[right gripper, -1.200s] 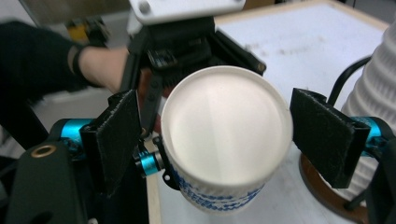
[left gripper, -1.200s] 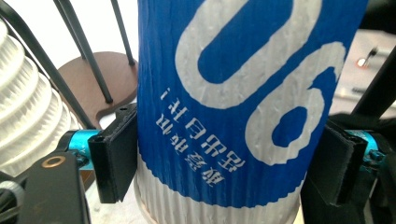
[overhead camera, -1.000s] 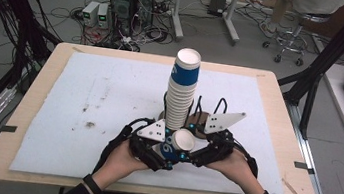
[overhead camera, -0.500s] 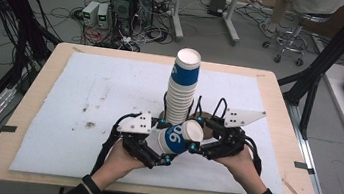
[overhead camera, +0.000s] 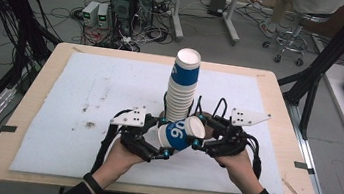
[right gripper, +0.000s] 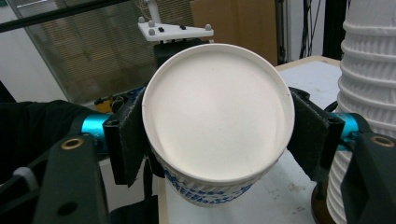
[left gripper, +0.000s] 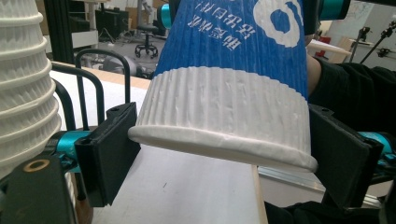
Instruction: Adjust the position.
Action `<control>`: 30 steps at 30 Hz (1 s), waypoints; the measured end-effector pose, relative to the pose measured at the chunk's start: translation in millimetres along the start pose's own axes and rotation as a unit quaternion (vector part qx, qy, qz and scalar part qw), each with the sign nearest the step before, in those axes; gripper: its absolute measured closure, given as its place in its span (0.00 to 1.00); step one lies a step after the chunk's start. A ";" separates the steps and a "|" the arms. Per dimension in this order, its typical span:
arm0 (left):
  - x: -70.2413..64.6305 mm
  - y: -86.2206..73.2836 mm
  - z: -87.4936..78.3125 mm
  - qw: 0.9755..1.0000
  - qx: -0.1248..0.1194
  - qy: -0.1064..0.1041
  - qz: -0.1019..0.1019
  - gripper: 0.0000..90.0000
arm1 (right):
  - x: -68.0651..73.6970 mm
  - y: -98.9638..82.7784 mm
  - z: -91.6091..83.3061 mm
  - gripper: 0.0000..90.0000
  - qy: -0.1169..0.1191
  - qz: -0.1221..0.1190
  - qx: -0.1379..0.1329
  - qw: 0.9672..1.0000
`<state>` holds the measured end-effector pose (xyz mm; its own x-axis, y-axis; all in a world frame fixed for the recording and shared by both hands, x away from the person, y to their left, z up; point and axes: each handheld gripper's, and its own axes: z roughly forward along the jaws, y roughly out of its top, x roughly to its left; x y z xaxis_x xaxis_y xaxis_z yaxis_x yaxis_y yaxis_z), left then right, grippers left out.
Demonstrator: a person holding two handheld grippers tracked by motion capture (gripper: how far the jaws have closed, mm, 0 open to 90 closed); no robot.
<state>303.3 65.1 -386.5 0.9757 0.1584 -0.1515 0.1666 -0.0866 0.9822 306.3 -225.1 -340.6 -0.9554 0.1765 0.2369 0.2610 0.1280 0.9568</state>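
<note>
So the person's two hands sit at the near edge of the bench (overhead camera: 26, 156), and between them one blue-and-white paper cup (overhead camera: 181, 133) hangs on its side above the white mat (overhead camera: 69, 93), clear of the surface as far as the high view shows. The left gripper (overhead camera: 165, 152) is clamped across the cup's white ribbed end, jaws pressing either side of the rolled rim. The right gripper (overhead camera: 199, 142) is closed on the same cup too; its own camera stares straight at the cup's flat white round end with a black pad on each flank.

Two grips on one thin paper cup is where this could get ugly. If either hand squeezes harder or the hands drift apart or twist against each other, the wall probably buckles or the rim goes oval. If one lets go before the other has a solid hold, the cup likely tips and drops onto the mat.

Just behind, the tall cup stack (overhead camera: 181, 88) stands upright, really close to both grippers. One careless swing of a gripper or a trailing cable could knock it over.
</note>
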 end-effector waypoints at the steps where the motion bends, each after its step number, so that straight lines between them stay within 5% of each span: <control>1: 0.0 -0.1 -0.2 1.000 0.002 0.000 -0.002 0.18 | -0.1 -0.5 0.0 0.33 0.000 0.002 0.000 1.000; 11: -0.4 9.8 -7.5 0.999 0.034 -0.006 0.016 0.22 | -1.8 -0.3 -1.0 0.33 0.012 -0.005 0.018 1.000; 18: -1.5 15.3 -10.1 0.997 0.077 -0.004 0.022 0.22 | -2.9 -1.0 3.3 0.28 0.012 -0.014 0.067 0.998; 26: -4.8 20.4 -8.2 0.990 0.133 0.005 0.040 0.22 | -2.9 7.8 4.1 0.22 0.006 -0.030 0.118 0.993; 27: -5.4 21.0 -7.3 0.988 0.146 0.007 0.045 0.22 | -1.4 9.2 4.8 0.22 -0.008 -0.042 0.144 0.989; 30: -7.3 22.1 -6.3 0.986 0.157 0.011 0.053 0.22 | -0.2 8.6 7.2 0.22 -0.009 -0.048 0.167 0.985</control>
<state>299.0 68.2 -363.0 0.9871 0.1539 -0.0447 0.1041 -0.4040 0.9088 309.7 -217.0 -333.7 -0.9760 0.1645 0.1430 0.2040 0.4582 0.8651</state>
